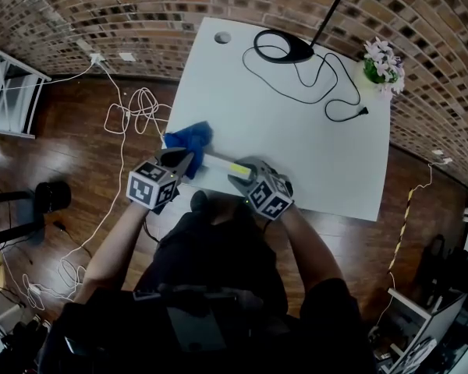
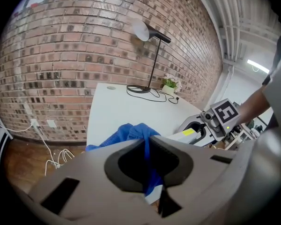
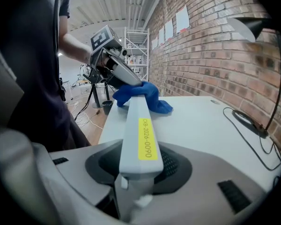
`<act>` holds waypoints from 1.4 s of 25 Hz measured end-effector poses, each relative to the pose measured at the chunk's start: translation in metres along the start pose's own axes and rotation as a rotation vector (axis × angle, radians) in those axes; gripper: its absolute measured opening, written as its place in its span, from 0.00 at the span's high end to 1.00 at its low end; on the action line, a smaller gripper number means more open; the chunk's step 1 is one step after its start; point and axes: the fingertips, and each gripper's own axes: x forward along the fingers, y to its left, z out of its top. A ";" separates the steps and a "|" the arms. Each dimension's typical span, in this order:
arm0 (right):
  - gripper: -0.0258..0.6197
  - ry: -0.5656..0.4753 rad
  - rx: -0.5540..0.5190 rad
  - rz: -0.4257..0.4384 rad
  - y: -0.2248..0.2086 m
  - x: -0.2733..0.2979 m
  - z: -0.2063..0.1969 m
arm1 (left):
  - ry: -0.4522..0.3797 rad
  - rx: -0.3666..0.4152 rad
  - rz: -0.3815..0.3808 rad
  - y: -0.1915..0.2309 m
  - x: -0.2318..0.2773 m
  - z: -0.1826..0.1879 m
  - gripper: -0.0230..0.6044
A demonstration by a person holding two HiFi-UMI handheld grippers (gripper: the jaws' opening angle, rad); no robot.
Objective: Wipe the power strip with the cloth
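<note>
A long white power strip (image 1: 222, 164) with a yellow label lies along the near edge of the white table (image 1: 296, 139). My right gripper (image 1: 239, 177) is shut on its near end; in the right gripper view the strip (image 3: 139, 125) runs straight out from between the jaws of the right gripper (image 3: 138, 161). A blue cloth (image 1: 189, 138) is bunched over the strip's far end at the table's left corner. My left gripper (image 1: 186, 160) is shut on the cloth (image 2: 138, 134), which is pinched between its jaws at the strip's left end (image 2: 187, 135).
A black desk lamp base (image 1: 284, 48) with its looping black cable (image 1: 327, 92) stands at the table's far side. A small pot of flowers (image 1: 382, 63) sits in the far right corner. White cords (image 1: 132, 111) lie on the wooden floor to the left.
</note>
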 end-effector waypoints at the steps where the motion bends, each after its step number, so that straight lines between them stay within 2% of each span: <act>1: 0.71 0.000 -0.001 -0.001 0.000 0.000 0.000 | -0.002 -0.009 0.007 0.003 -0.001 0.000 0.90; 5: 0.71 -0.001 0.000 -0.018 0.000 -0.001 0.000 | 0.004 -0.063 0.036 0.016 -0.008 -0.002 0.90; 9: 0.71 0.001 0.006 -0.034 0.000 -0.001 0.000 | 0.029 -0.126 0.101 0.042 -0.023 -0.017 0.90; 15: 0.71 0.029 -0.012 -0.050 0.000 0.000 -0.002 | 0.005 -0.197 0.113 0.048 -0.041 -0.024 0.90; 20: 0.70 0.086 -0.125 -0.109 -0.005 -0.002 -0.001 | -0.029 -0.142 0.082 0.028 -0.037 -0.005 0.90; 24: 0.70 0.178 -0.411 -0.298 -0.032 -0.010 0.004 | -0.080 -0.130 0.045 0.011 -0.033 0.017 0.90; 27: 0.70 0.211 -0.561 -0.376 -0.043 -0.017 0.014 | -0.046 -0.098 0.025 0.001 -0.014 0.017 0.90; 31: 0.69 0.226 -0.619 -0.395 -0.049 -0.015 0.006 | -0.014 -0.078 0.027 -0.007 0.004 0.010 0.90; 35: 0.68 0.203 -0.598 -0.376 -0.046 -0.014 0.002 | -0.019 -0.036 0.032 -0.009 0.008 0.009 0.90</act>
